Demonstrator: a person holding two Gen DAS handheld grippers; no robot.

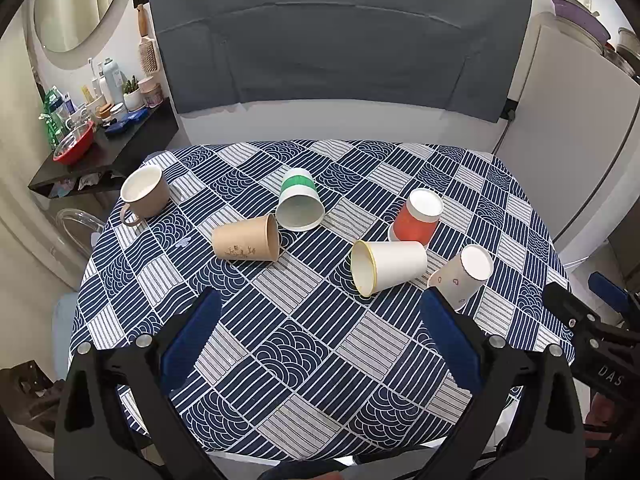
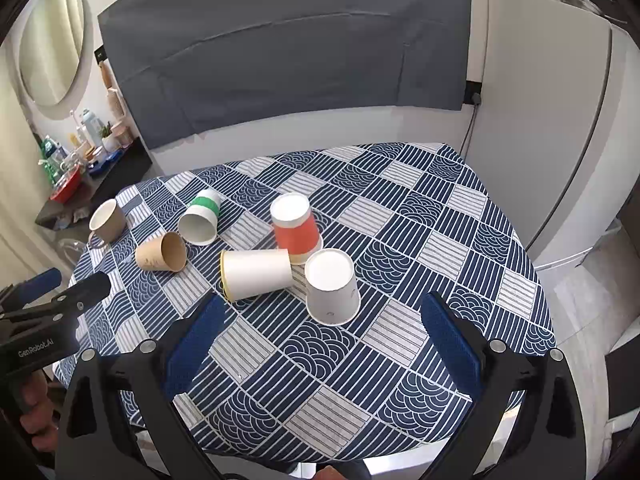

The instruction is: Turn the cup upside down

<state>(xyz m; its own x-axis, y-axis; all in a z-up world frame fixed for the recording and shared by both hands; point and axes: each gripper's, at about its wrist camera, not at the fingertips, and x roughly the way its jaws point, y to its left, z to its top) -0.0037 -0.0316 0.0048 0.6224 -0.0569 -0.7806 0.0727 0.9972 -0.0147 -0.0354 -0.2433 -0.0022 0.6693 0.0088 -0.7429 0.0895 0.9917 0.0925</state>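
Note:
Several cups sit on the blue patterned tablecloth (image 1: 304, 344). A white cup with a yellow rim (image 1: 386, 266) (image 2: 256, 274) lies on its side. A brown paper cup (image 1: 246, 239) (image 2: 160, 253) and a green-banded white cup (image 1: 299, 200) (image 2: 200, 218) also lie on their sides. An orange cup (image 1: 416, 218) (image 2: 296, 228) and a white cup with hearts (image 1: 462, 274) (image 2: 332, 286) stand upside down. A tan mug (image 1: 142, 194) (image 2: 107, 222) stands upright at the left. My left gripper (image 1: 320, 308) and right gripper (image 2: 324, 312) are both open and empty, above the table's near side.
A black shelf (image 1: 100, 156) with bottles and a red bowl stands left of the table. A white fridge (image 2: 552, 128) stands at the right. A grey cloth (image 1: 336, 40) hangs on the wall behind. The table's edges drop off on all sides.

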